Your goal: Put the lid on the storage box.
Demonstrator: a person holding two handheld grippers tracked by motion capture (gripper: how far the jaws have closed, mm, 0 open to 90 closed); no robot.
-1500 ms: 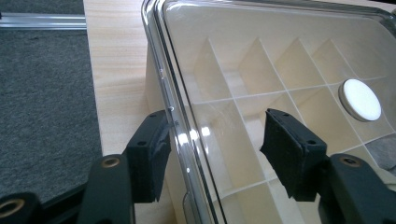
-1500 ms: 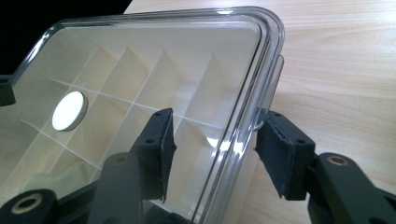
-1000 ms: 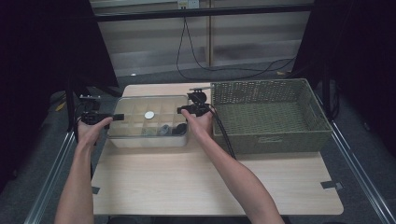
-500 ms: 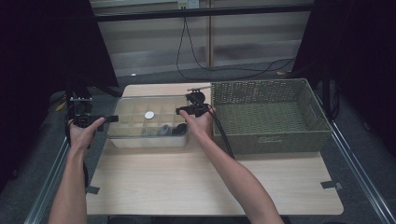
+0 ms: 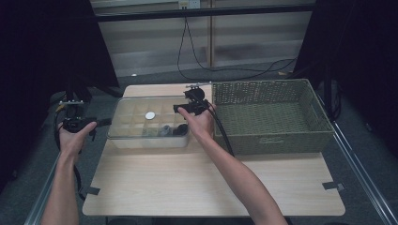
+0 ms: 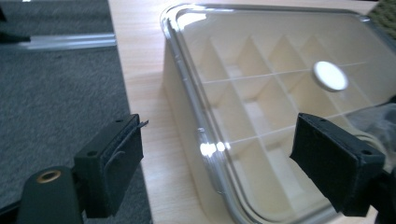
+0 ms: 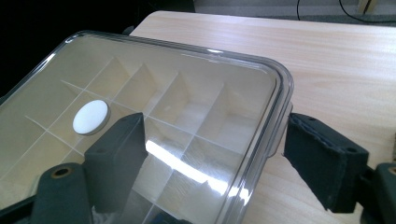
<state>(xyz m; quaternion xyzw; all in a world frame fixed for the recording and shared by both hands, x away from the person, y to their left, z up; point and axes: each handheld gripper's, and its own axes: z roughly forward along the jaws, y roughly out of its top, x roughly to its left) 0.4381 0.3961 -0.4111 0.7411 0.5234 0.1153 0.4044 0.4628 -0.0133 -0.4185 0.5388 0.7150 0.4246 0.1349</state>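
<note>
A clear lidded compartment box (image 5: 141, 123) lies on the wooden table, with a white round disc (image 5: 149, 115) on its lid and dark small items (image 5: 172, 131) in its front right cells. My left gripper (image 5: 102, 122) hangs just off the box's left end. In the left gripper view its jaws (image 6: 222, 135) have just been opening and stand open; the box's rim (image 6: 187, 102) lies ahead between them, untouched. My right gripper (image 5: 179, 108) is over the box's right end. Its jaws (image 7: 217, 135) have also just been opening, straddling the lid's edge (image 7: 275, 107) without pressing it.
A large woven green basket (image 5: 300, 136) sits against the box's right side. Bare tabletop (image 5: 211, 183) stretches in front of both. Grey carpeted floor (image 6: 56, 93) and a metal rail (image 5: 44, 197) lie past the table's left edge. Cables run behind the table.
My left hand has drawn back to the left, away from the box's left end and out past the table edge. The right hand has stayed at the box's right end.
</note>
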